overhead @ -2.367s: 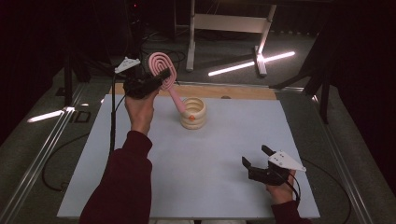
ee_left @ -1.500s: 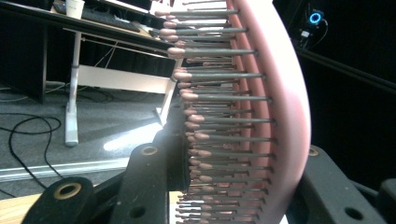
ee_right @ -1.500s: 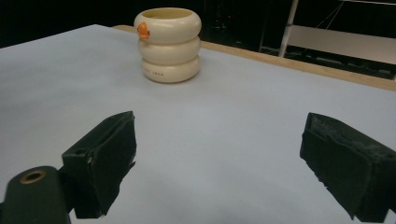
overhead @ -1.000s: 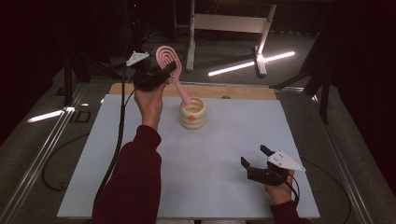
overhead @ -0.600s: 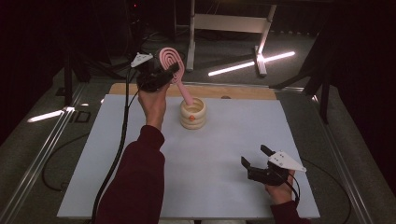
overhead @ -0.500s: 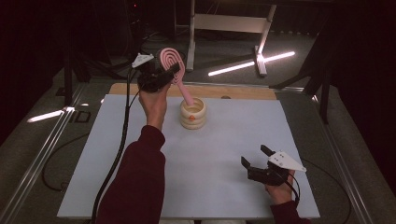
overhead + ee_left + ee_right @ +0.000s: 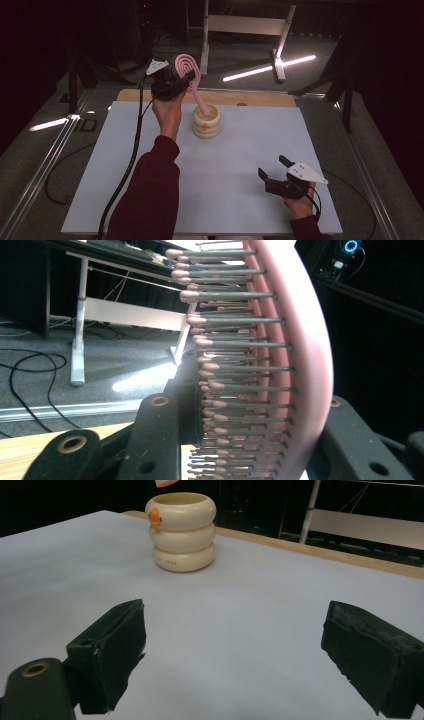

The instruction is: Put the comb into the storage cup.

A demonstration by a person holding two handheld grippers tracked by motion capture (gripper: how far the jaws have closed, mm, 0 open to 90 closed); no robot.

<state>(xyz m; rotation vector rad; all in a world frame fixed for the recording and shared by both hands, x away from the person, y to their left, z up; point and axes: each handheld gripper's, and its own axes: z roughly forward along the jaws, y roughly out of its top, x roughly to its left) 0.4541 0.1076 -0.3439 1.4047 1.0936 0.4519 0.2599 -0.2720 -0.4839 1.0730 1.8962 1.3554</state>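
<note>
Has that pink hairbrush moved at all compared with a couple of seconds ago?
Yes. The pink hairbrush, clamped in the left gripper, has gone up and back from the cream cup; its handle tip is now at the cup's rim.

High view looks down from the near side; right gripper view sits low on the surface, both catching the cream ribbed cup.

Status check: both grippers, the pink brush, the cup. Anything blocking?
Left gripper shut on pink hairbrush, handle tip just above cream ringed cup. Right gripper open, empty, low over white mat. Nothing blocking the cup.
</note>
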